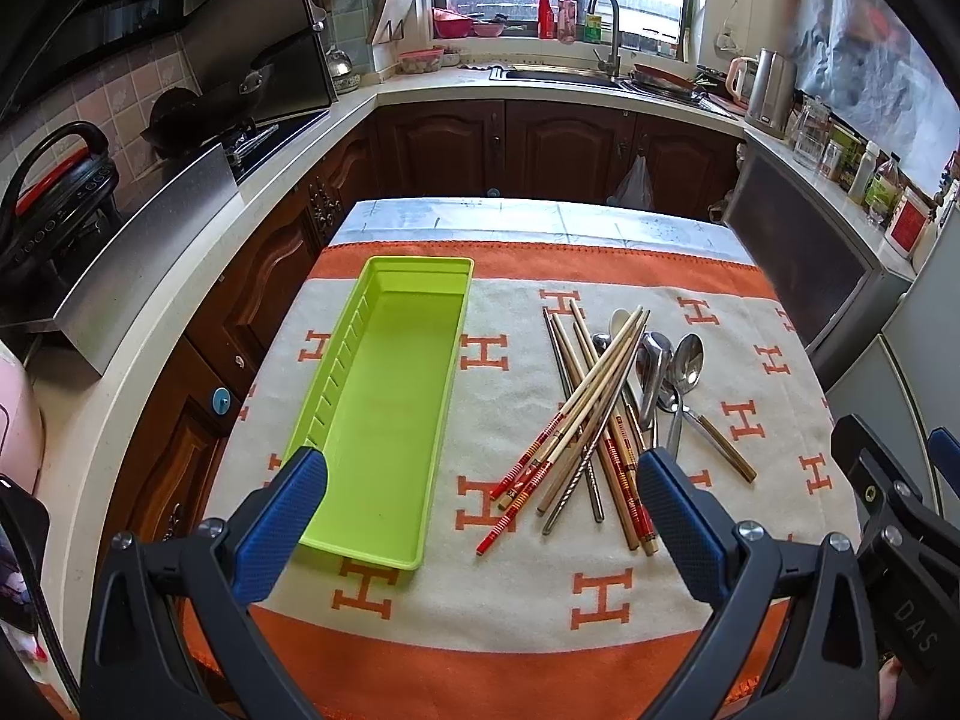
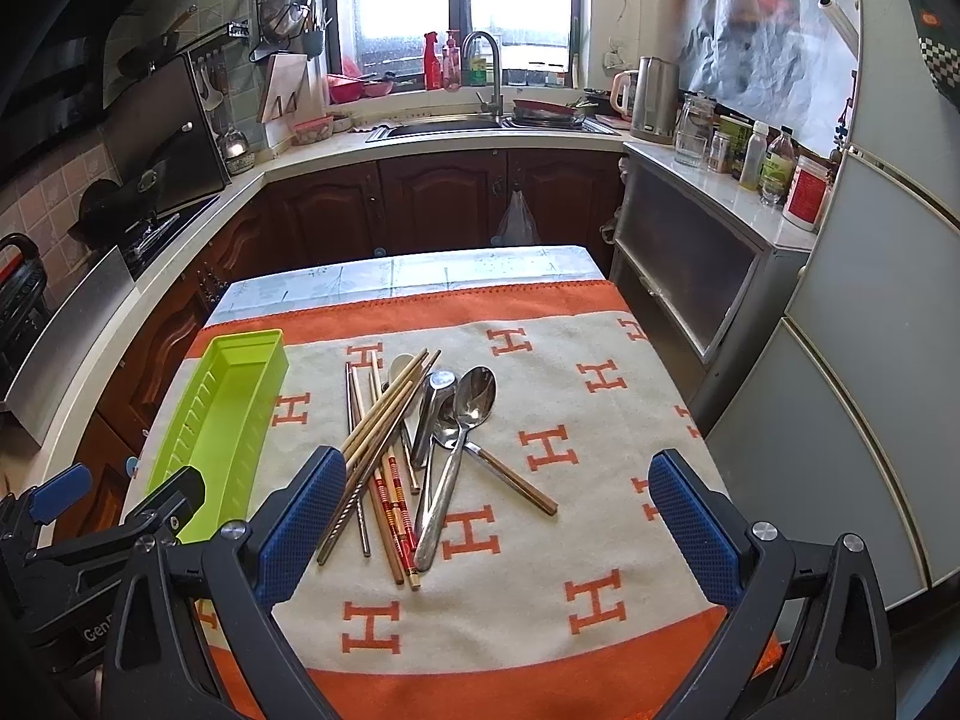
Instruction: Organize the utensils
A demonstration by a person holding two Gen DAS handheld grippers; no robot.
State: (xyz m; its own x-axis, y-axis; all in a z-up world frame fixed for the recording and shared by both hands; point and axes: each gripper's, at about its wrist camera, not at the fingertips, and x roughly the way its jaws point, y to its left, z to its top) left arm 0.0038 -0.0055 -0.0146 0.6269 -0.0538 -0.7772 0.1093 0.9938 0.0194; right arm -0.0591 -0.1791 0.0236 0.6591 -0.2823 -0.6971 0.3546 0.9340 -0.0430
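Utensils (image 2: 414,450) between spread right fingers (image 2: 300,528)

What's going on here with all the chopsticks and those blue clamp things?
A person holds a claw in each hand above a table covered with an orange and cream cloth. The left claw and right claw are both open and hold nothing. A green tray lies on the cloth with nothing in it. Beside it, a jumbled pile of chopsticks and spoons waits, none sorted yet.

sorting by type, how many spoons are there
4, right of the tray: a pale spoon under the chopsticks, two steel spoons side by side, a small spoon below them. More may hide.
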